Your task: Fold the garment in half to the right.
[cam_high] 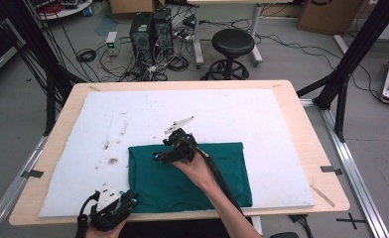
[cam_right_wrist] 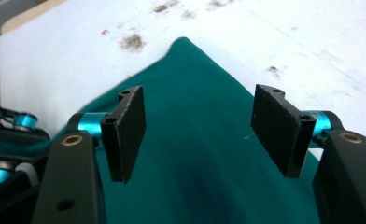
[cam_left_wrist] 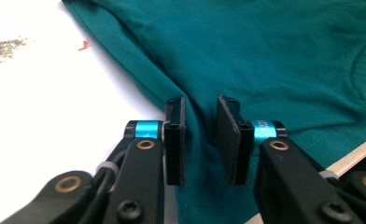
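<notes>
right gripper (cam_right_wrist: pixel 197 128) jaws stand wide apart above the green cloth (cam_right_wrist: pixel 204 154); white sheet (cam_right_wrist: pixel 274 37) beyond

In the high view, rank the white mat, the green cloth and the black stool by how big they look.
1. White mat
2. Green cloth
3. Black stool, though it stands farther from the camera, so it may look smaller than it is.

The left gripper (cam_high: pixel 114 206) sits low at the near left, held in the person's left hand (cam_high: pixel 103 225), its jaws drawn close with a narrow gap between the pads (cam_left_wrist: pixel 175 140). The right gripper (cam_high: pixel 168 151) is raised further forward, carried by the right hand (cam_high: pixel 198 171) on an outstretched forearm (cam_high: pixel 232 213). Its jaws stand wide apart, pads (cam_right_wrist: pixel 125 133) touching nothing.
</notes>
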A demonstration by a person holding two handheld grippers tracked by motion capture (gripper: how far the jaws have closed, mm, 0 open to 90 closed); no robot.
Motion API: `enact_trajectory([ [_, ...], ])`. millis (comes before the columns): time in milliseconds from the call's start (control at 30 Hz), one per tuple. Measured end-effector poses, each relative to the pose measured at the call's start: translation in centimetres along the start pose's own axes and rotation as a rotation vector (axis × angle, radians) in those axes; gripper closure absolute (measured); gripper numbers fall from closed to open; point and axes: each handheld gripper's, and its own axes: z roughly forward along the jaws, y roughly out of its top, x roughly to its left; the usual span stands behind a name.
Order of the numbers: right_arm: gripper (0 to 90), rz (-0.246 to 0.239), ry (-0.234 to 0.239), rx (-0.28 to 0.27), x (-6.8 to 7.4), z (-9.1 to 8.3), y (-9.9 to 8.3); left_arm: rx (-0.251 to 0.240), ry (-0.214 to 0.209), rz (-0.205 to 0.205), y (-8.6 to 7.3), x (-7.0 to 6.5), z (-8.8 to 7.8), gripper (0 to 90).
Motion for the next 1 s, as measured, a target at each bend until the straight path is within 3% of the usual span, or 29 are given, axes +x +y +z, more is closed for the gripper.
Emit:
enact_trajectory([
  [267,36.5,-0.002,0.036,0.006,-0.1,1.9,1.1,-0.019,-0.013,0.004,-0.2,-0.1,0.1,84.5],
  [533,38.9,-0.005,0.057,0.017,-0.5,3.8,2.0,-0.022,-0.026,-0.004,-0.3,0.1,0.1,85.2],
  [767,41.7,0.017,0.118,0.04,-0.6,6.4,3.3,-0.023,-0.028,-0.006,-0.3,0.1,0.1,85.2],
  [867,44.4,0.013,0.114,0.035,-0.4,7.3,3.7,-0.028,-0.031,-0.011,-0.4,0.2,0.1,85.2],
  [1000,45.8,0.004,0.105,0.07,-0.3,8.5,4.2,-0.032,-0.035,-0.013,-0.4,0.2,0.1,85.2],
])
